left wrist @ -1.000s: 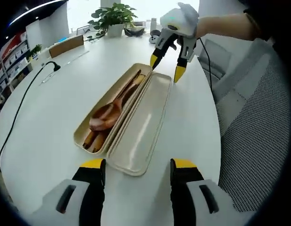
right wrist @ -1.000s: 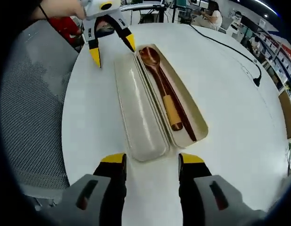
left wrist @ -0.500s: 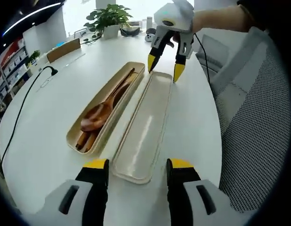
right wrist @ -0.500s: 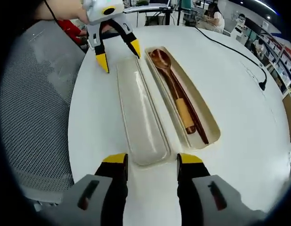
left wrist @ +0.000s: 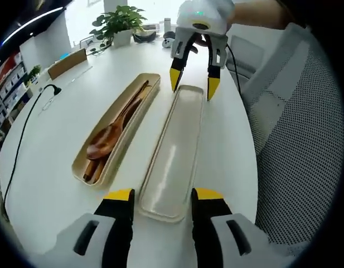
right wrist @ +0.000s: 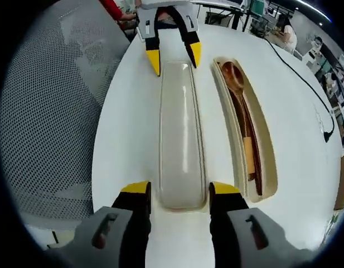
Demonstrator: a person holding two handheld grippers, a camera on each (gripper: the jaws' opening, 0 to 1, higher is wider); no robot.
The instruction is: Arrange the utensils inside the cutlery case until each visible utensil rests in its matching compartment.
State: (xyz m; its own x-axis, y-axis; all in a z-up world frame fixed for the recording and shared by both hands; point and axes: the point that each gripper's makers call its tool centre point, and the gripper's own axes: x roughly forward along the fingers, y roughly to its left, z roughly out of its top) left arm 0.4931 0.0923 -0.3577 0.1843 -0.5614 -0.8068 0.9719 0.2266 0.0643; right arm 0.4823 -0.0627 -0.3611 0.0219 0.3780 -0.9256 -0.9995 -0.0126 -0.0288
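Surface: a white round table (left wrist: 54, 184) in an office, with a grey mesh chair (left wrist: 305, 162) at its edge.
Left gripper (left wrist: 160, 196): jaws wide apart and holding nothing; the yellow tips flank the near end of the case lid (left wrist: 174, 148); whether they touch it I cannot tell.
Right gripper (right wrist: 177, 189): jaws equally wide, nothing clamped; the tips sit either side of the opposite end of the same lid (right wrist: 181, 134).
Each gripper seen from the other: in the left gripper view the right gripper (left wrist: 190, 82) straddles the lid's far end; in the right gripper view the left gripper (right wrist: 173, 56) does likewise.
Lid: a long, shallow beige shell, hollow side up, flat on the table.
Cutlery case (left wrist: 113, 129): the deeper beige tray, beside the lid with a strip of table between them.
Utensils: a wooden spoon (left wrist: 107, 133) lies lengthwise in the tray on dark wooden chopsticks (left wrist: 99, 163); in the right gripper view the spoon (right wrist: 237, 89) has its bowl at the far end.
Beyond: a black cable (left wrist: 21, 134) runs across the table to a plug, and a potted plant (left wrist: 117, 23) stands at the far edge.
Change: a second ago lid and tray lay edge to edge; now they are apart, and both grippers have lined up with the lid's ends.
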